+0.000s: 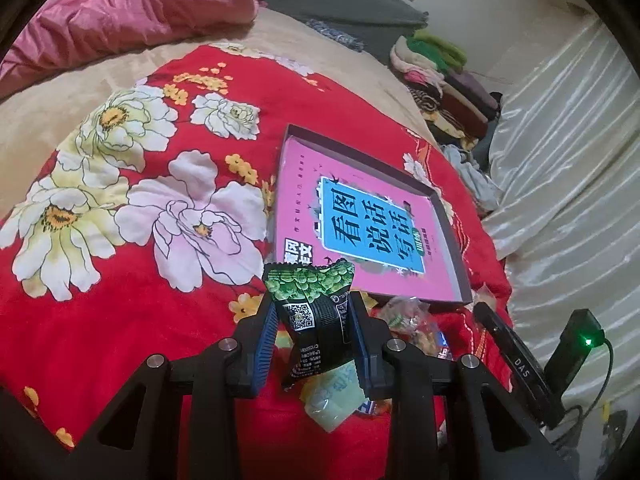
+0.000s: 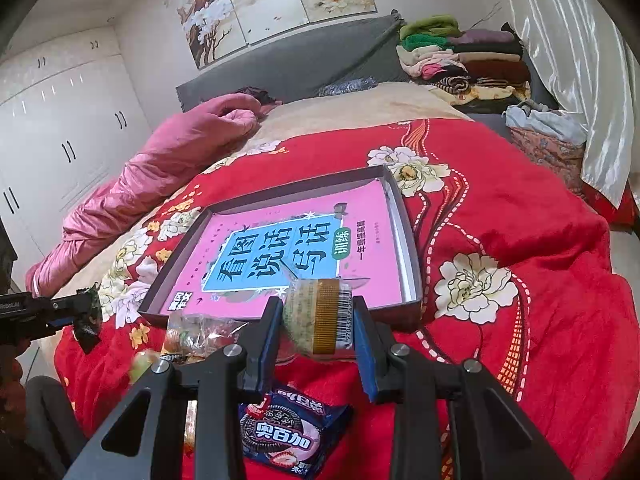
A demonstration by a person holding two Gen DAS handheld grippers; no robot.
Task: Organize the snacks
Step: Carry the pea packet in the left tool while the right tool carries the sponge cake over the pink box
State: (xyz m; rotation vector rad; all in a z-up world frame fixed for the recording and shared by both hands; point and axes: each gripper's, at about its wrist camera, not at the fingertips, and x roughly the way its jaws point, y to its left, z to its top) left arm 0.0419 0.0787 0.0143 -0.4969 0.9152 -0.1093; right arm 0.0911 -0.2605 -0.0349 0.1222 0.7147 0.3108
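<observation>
The left gripper (image 1: 312, 320) has its jaws narrowed on a green-black snack packet (image 1: 314, 316); the right gripper (image 2: 318, 320) clamps a clear-wrapped pastry (image 2: 320, 314) above the bed (image 2: 520, 240).

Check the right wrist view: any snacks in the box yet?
No. The box holds only a pink book; the right gripper holds a clear-wrapped snack short of it.

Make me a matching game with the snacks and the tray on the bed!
Things:
1. green and black snack packet
2. clear packet with a gold band
3. blue cookie packet
4. pink book

Places:
A. lying in the shallow tray
B. in the right tongs
C. lying on the red flowered blanket
D. in the left tongs

Pairs: 1-D, 2-B, 3-C, 4-A
</observation>
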